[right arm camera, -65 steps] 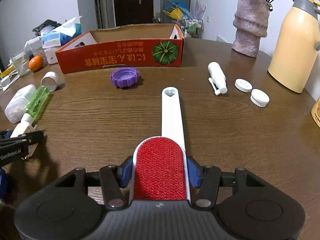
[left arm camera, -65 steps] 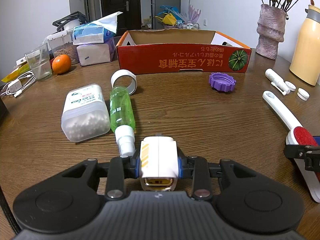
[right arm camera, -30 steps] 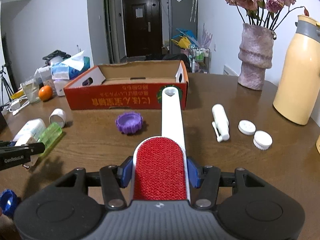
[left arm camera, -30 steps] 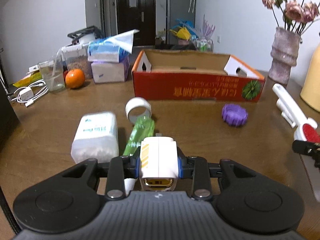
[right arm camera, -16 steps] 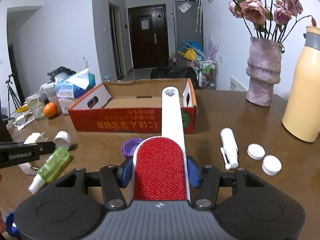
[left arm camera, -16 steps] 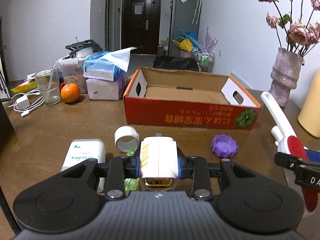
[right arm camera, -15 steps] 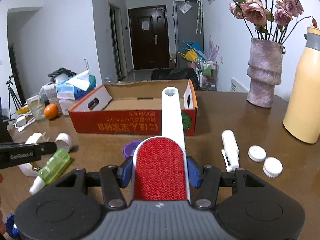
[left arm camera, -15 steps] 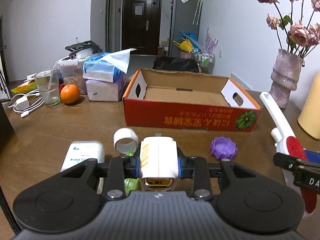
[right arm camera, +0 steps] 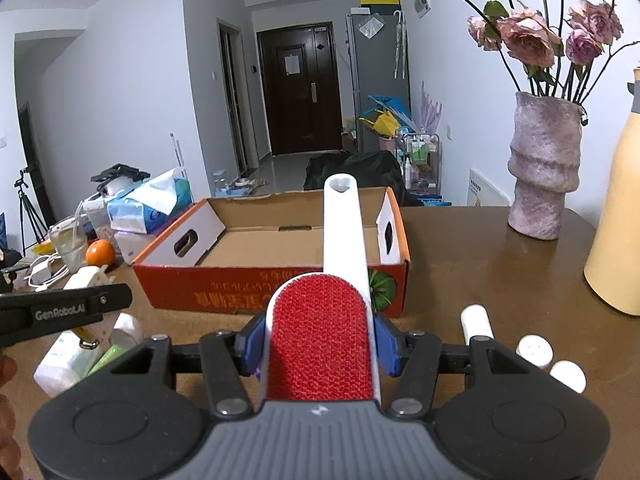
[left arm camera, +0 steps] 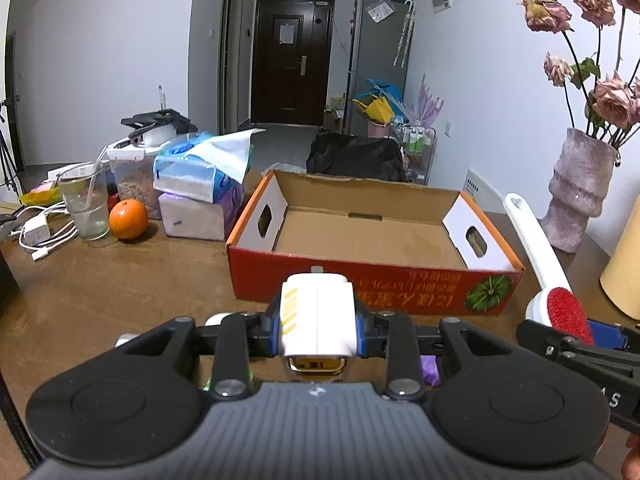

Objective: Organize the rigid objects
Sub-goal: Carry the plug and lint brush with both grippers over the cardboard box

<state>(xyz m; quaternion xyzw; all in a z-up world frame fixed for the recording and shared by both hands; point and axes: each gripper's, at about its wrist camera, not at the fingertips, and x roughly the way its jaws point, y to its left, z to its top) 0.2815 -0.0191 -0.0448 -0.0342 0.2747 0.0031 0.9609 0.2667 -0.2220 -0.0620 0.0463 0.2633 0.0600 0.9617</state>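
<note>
Clamped in my left claw (left arm camera: 318,326) is a small white charger block (left arm camera: 317,312), raised before the cardboard box (left arm camera: 372,280); my right claw (right arm camera: 320,340) grips the lint brush (right arm camera: 326,308) by its red head (stiff, light, tip-heavy handle), above the bench (right arm camera: 480,264).

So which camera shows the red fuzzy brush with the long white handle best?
The right wrist view: the red fuzzy brush with the long white handle fills the middle, held in the right claw, its handle pointing at the cardboard box. The left wrist view shows it only small and sideways at the edge.
</note>
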